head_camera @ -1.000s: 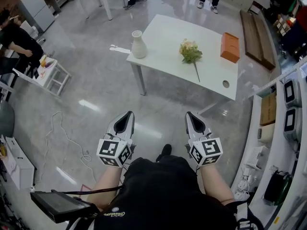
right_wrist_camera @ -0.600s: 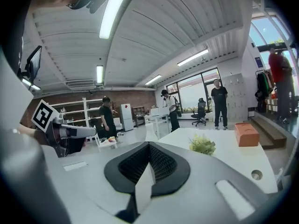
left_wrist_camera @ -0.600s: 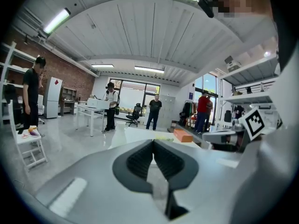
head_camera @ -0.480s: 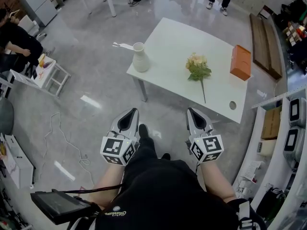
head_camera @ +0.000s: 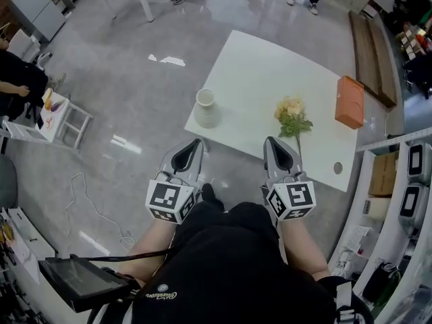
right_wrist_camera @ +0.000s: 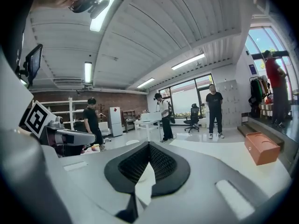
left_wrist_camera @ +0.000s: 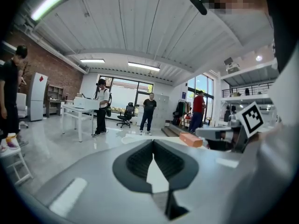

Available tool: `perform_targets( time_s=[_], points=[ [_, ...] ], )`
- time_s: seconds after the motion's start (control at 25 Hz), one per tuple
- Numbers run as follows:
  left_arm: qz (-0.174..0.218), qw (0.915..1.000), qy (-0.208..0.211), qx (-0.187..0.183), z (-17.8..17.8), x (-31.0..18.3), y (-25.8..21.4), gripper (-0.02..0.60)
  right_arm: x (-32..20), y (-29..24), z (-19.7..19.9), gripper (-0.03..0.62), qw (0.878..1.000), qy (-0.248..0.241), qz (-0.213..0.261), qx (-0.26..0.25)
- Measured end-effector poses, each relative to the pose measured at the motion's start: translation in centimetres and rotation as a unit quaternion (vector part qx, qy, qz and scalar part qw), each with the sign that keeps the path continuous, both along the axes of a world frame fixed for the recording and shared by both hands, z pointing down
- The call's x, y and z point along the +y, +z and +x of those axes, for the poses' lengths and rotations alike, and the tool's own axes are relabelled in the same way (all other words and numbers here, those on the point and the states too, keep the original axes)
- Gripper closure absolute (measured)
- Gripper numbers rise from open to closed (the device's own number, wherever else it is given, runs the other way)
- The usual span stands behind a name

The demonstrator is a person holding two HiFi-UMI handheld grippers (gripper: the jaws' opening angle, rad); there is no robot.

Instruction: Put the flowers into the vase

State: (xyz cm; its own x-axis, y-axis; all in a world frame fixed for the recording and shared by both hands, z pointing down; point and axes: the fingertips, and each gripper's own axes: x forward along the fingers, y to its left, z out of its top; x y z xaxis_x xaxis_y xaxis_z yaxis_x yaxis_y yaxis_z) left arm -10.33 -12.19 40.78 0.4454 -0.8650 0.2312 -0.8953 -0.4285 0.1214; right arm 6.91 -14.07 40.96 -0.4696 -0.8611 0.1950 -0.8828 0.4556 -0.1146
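Observation:
On the white table [head_camera: 263,66], a white vase [head_camera: 206,108] stands upright near the near-left corner. A bunch of flowers [head_camera: 293,118], pale blooms with green leaves and a long stem, lies flat to its right. My left gripper [head_camera: 197,142] is held just short of the table's near edge, below the vase, shut with nothing in it. My right gripper [head_camera: 271,142] is level with it, below the flowers, also shut and empty. Both gripper views look level across the room past shut jaws: the left gripper [left_wrist_camera: 153,141] and the right gripper [right_wrist_camera: 149,143].
An orange box [head_camera: 349,102] lies at the table's right edge, near a round hole [head_camera: 337,169]. A wooden bench [head_camera: 370,52] and shelving [head_camera: 408,181] line the right. A cable [head_camera: 94,201] trails over the floor at left, near a small white rack [head_camera: 64,117]. People stand beyond.
The person has walked toward the table, so both grippers now sit close to its near edge. Vase and flowers have not moved on the table. Both grippers stayed shut.

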Motion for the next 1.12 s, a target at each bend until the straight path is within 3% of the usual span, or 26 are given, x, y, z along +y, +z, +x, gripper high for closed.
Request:
perform_targets(
  time_s=[0.72, 0.92, 1.12],
  points=[
    [-0.014, 0.9999, 0.005, 0.007, 1.9, -5.6, 0.3, 0.574, -6.1, 0.2, -1.6, 0.594, 0.999, -0.036, -0.014, -0.003],
    [-0.022, 0.9994, 0.026, 0.007, 3.0, -6.6, 0.9, 0.574, -6.9, 0.9, -0.5, 0.594, 1.000, -0.016, -0.020, 0.004],
    [-0.034, 0.9976, 0.060, 0.008, 5.5, -7.5, 2.0, 0.574, -6.7, 2.4, 3.2, 0.594, 0.999, 0.032, -0.037, 0.010]
  ],
)
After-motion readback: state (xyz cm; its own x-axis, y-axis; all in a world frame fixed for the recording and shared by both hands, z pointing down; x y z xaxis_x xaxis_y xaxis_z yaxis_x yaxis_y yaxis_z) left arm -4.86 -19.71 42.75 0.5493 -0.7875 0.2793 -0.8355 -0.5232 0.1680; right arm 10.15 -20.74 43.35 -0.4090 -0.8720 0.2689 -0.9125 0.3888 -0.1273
